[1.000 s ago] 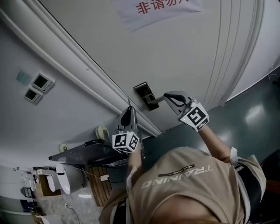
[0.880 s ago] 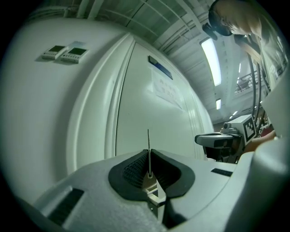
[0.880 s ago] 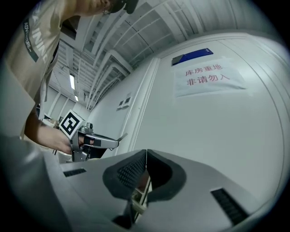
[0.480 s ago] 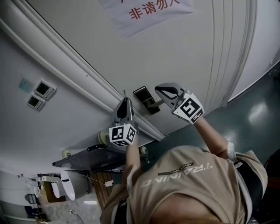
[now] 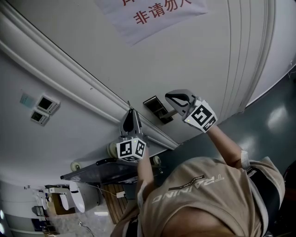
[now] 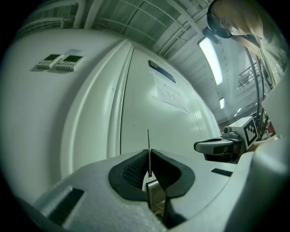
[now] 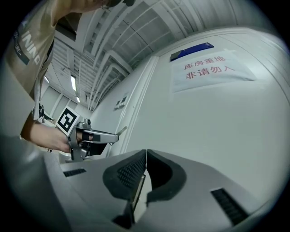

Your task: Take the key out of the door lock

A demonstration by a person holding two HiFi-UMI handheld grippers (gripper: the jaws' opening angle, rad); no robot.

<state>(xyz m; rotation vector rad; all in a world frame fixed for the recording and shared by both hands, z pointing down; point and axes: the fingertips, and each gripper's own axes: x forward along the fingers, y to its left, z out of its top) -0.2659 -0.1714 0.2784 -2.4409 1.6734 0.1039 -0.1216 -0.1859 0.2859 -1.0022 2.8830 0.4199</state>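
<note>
In the head view my left gripper (image 5: 131, 112) is shut on a thin metal key (image 5: 129, 104), held clear of the door, left of the dark lock plate (image 5: 155, 108). The left gripper view shows the key blade (image 6: 148, 152) standing edge-on between the ribbed pads (image 6: 136, 168), pointing at the white door (image 6: 154, 113). My right gripper (image 5: 173, 97) is shut with nothing in it and rests by the door handle (image 5: 169, 114), right of the lock plate. The right gripper view shows its pads (image 7: 131, 170) pressed together, with the left gripper (image 7: 117, 133) off to the left.
A paper notice with red characters (image 5: 150, 14) hangs on the door above the lock. Two wall control panels (image 5: 41, 109) sit left of the moulded door frame (image 5: 78, 74). A dark cart (image 5: 104, 167) stands below left. The teal floor (image 5: 273, 115) lies right.
The head view has shifted a little. Both grippers keep almost the same places beside the lock plate, and the left one still holds the key.
</note>
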